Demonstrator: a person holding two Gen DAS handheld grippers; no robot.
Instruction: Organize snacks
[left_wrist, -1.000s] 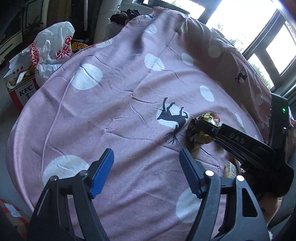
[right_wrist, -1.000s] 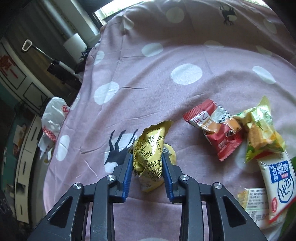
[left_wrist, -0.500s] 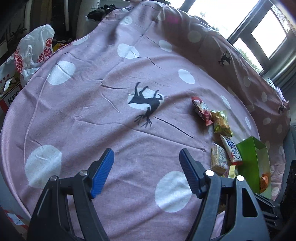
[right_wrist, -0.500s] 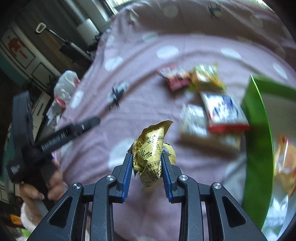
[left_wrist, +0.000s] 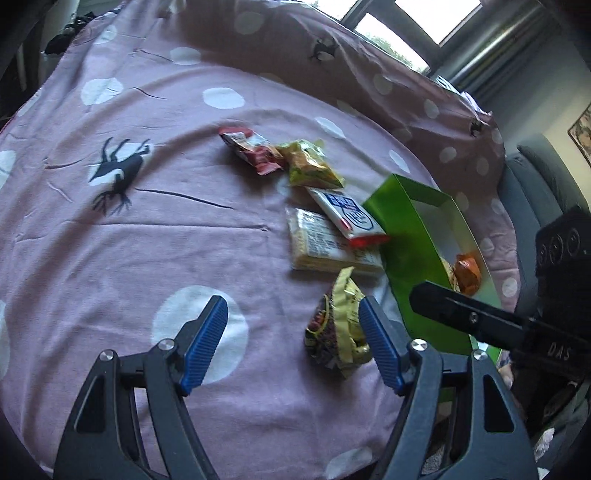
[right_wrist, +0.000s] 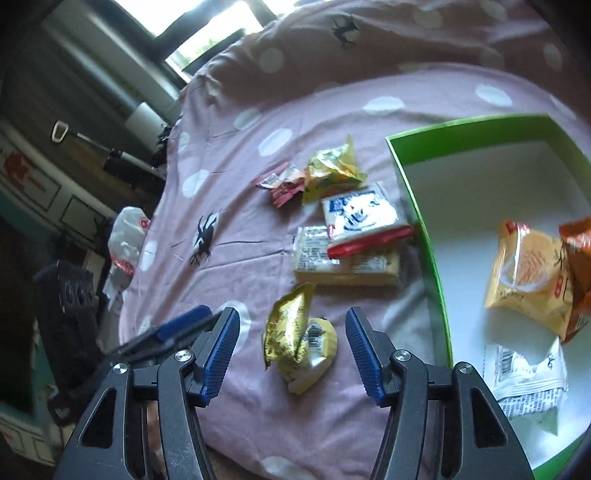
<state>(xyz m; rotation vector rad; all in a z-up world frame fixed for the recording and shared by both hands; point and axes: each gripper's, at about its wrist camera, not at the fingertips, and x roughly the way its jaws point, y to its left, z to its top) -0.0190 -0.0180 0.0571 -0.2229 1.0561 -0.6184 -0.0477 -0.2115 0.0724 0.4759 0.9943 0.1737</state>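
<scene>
Hovering low over the bed, the right gripper (right_wrist: 291, 349) has its blue-padded jaws spread wide, with the crumpled yellow snack packet (right_wrist: 297, 341) lying loose on the pink polka-dot bedspread (right_wrist: 236, 258) between them, touching neither pad. The left gripper (left_wrist: 293, 343) is spread just as wide and grips nothing; the same yellow packet (left_wrist: 338, 325) sits just inside its right-hand pad, contact hard to judge. Both tools point forward and down, close side by side.

Just beyond the packet lies a pale cracker pack (right_wrist: 345, 260), with a white-and-blue packet with a red end (right_wrist: 364, 219) lying partly on top of it. Farther out, a yellow-green chip bag (right_wrist: 332, 173) touches a small red packet (right_wrist: 282, 184). A black deer print (left_wrist: 118, 170) marks the cloth well to the left of them.

The green box (right_wrist: 424, 236) stands just right of the cracker pack. From the right wrist its white floor shows fully: an orange-yellow bag (right_wrist: 528, 273), a darker orange bag (right_wrist: 578, 258) against it, and a white barcode-printed packet (right_wrist: 528, 376) nearer. From the left wrist only the outer green wall (left_wrist: 410, 236) and one orange bag (left_wrist: 467, 271) show, with the right tool's black body crossing in front. The right wrist alone catches a white plastic bag (right_wrist: 127, 240) off the bed's edge.
</scene>
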